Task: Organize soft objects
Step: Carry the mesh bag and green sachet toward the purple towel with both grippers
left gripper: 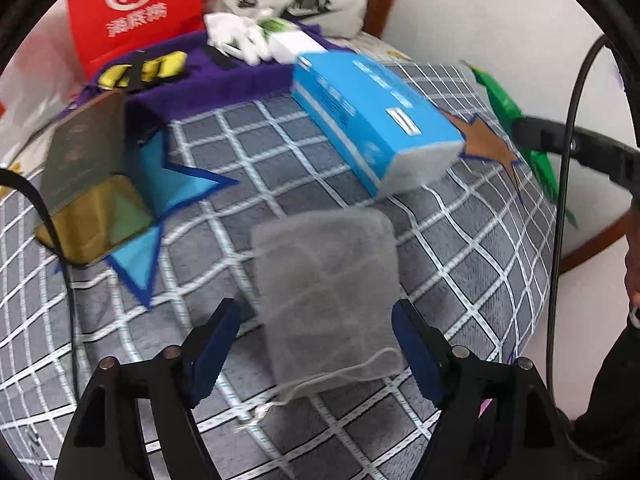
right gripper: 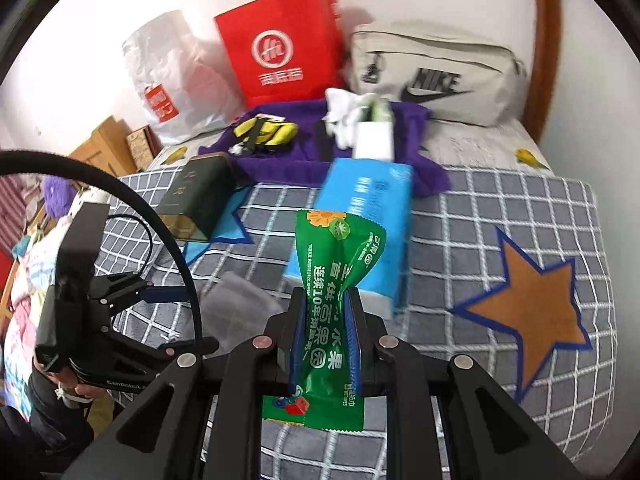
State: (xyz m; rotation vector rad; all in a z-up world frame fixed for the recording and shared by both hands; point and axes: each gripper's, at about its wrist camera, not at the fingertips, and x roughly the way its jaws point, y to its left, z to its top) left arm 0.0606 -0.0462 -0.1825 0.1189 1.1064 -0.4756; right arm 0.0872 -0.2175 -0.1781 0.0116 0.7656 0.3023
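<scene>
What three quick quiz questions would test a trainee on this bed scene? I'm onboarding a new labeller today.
1. True or false: the right gripper is shut on the green wet-wipe packet.
2. Which thing lies between the left gripper's open fingers? A) the blue tissue pack B) the grey mesh pouch C) the red bag
3. Fill in: the dark green box partly covers a ____ star on the checked blanket.

Key: 1 true. 2 B; the fingers stand apart on either side of it, not pressing it. 3 blue; the brown star lies bare at the other side.
</scene>
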